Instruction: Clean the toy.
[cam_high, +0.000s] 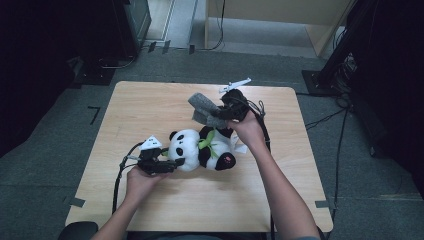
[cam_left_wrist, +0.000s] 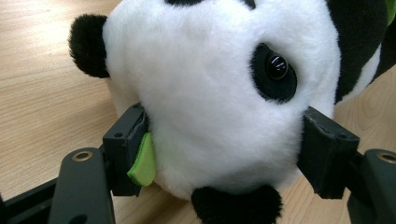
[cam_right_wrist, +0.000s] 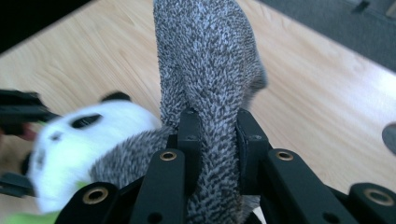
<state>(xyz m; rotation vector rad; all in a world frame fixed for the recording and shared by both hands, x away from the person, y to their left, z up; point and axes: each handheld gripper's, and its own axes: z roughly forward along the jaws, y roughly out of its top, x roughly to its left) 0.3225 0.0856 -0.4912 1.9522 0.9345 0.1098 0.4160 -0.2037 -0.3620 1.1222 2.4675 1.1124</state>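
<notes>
While the left gripper pins the plush panda by its head, jaws clamped on both sides of the white fur w/ a green felt leaf caught against one pad, the right gripper has its jaws squeezed tight on a grey knit cloth, maybe a scarf or sock, can't tell which. The panda lies on its side near the middle of the wooden table; the cloth hangs up and behind the panda, toward the table's far edge, w/ its lower end trailing down by the panda's body.

To do this bit well, I'd say: keep the left grip steady so the toy doesn't drag, and work the cloth slowly, watching it doesn't snag on the ear or the green bow at the neck. Pinch is near the cloth's middle, so the free end may flop.

Materials: panda is soft, rounded, deep pile, black & white, glossy hard eye; squashes under the pads. Cloth is coarse, speckled grey, limp, folds easily. Table is smooth pale wood-grain laminate.
</notes>
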